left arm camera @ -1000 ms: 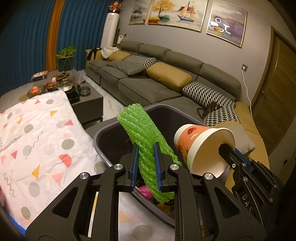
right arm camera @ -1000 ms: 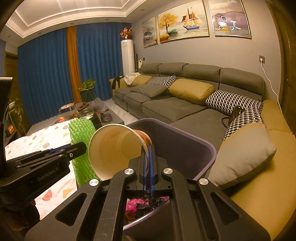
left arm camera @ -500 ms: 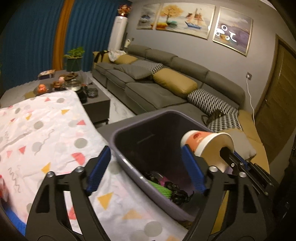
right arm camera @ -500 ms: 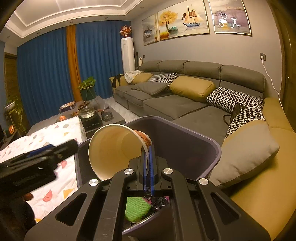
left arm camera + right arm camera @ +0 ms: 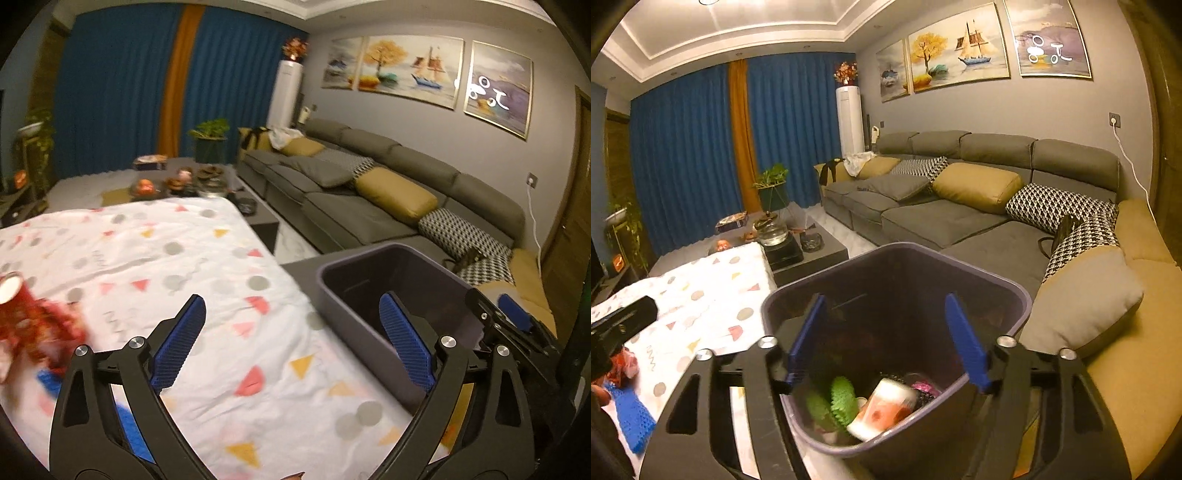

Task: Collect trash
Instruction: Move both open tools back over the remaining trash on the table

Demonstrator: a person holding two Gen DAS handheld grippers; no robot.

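Right wrist view: my right gripper (image 5: pixel 886 339) gapes wide above the bin (image 5: pixel 1015 291), holding nothing.
Left gripper (image 5: pixel 291 343): jaws wide apart, empty, over the patterned cloth (image 5: pixel 207 258).
Done: paper cup (image 5: pixel 882 410) and green foam netting (image 5: pixel 844 400) lie inside the bin.
Left: red crumpled trash (image 5: pixel 26 317) at the cloth's near left.
Room: grey sofa (image 5: pixel 960 206) far right, blue curtains (image 5: pixel 683 147) beyond.

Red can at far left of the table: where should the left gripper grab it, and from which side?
Judging by the blurred left wrist view, the red can lies tipped, pale end up-left. Close the open left gripper across its mid-body, coming from the right over the tablecloth. The rounded sides suit opposed fingers; the crumpled red wrapper crowds its lower end.
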